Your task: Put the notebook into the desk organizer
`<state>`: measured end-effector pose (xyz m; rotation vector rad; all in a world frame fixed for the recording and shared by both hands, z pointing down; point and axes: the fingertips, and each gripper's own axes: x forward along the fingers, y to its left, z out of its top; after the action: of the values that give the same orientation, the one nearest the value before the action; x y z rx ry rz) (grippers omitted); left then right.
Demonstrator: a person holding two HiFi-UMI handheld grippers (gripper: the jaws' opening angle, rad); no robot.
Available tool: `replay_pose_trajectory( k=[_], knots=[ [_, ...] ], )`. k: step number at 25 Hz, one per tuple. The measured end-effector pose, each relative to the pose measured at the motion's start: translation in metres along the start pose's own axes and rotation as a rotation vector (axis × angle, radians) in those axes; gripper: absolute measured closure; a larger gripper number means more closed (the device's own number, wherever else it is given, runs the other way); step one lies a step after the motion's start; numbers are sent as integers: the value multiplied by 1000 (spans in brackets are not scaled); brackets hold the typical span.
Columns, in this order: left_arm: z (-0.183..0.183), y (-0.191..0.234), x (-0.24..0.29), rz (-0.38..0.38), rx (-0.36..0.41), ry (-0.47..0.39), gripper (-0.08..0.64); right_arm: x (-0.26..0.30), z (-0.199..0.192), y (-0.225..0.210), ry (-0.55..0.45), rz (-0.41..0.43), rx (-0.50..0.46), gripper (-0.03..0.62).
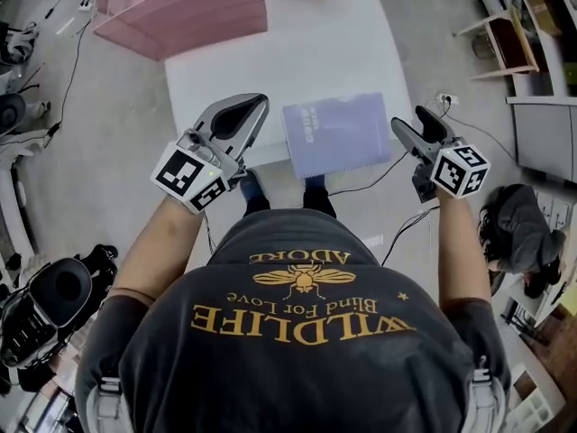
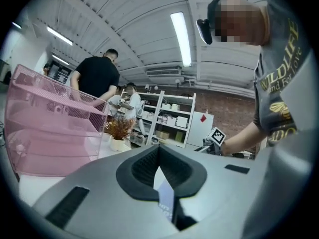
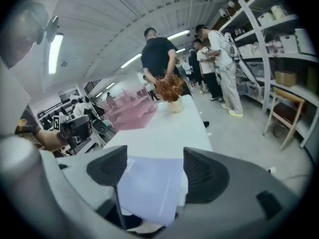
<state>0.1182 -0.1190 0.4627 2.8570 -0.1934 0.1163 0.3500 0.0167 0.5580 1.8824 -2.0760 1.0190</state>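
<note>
At counter [image 1: 361,52] near edge: notebook [image 1: 336,133] flat. Left gripper [image 1: 252,106] closed, empty; right gripper [image 1: 412,123] wide open, empty. Desk organizer [image 1: 180,7] at far-left corner.

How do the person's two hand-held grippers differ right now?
The left hand-held gripper has its jaws together at the tips; the right hand-held gripper has them apart. The left is beside the left edge of the purple notebook, the right beside its right edge. Both carry a marker cube and hold nothing.
</note>
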Motion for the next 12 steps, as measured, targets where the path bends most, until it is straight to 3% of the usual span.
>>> replay_pose_trajectory(
  k=[4, 12],
  knots=[
    [-13, -11, 28, -55, -9, 32, 559, -6, -57, -26, 138, -27, 122, 244],
    [-31, -42, 67, -100, -12, 68, 560, -4, -163, -51, 397, 82, 387, 244]
  ],
)
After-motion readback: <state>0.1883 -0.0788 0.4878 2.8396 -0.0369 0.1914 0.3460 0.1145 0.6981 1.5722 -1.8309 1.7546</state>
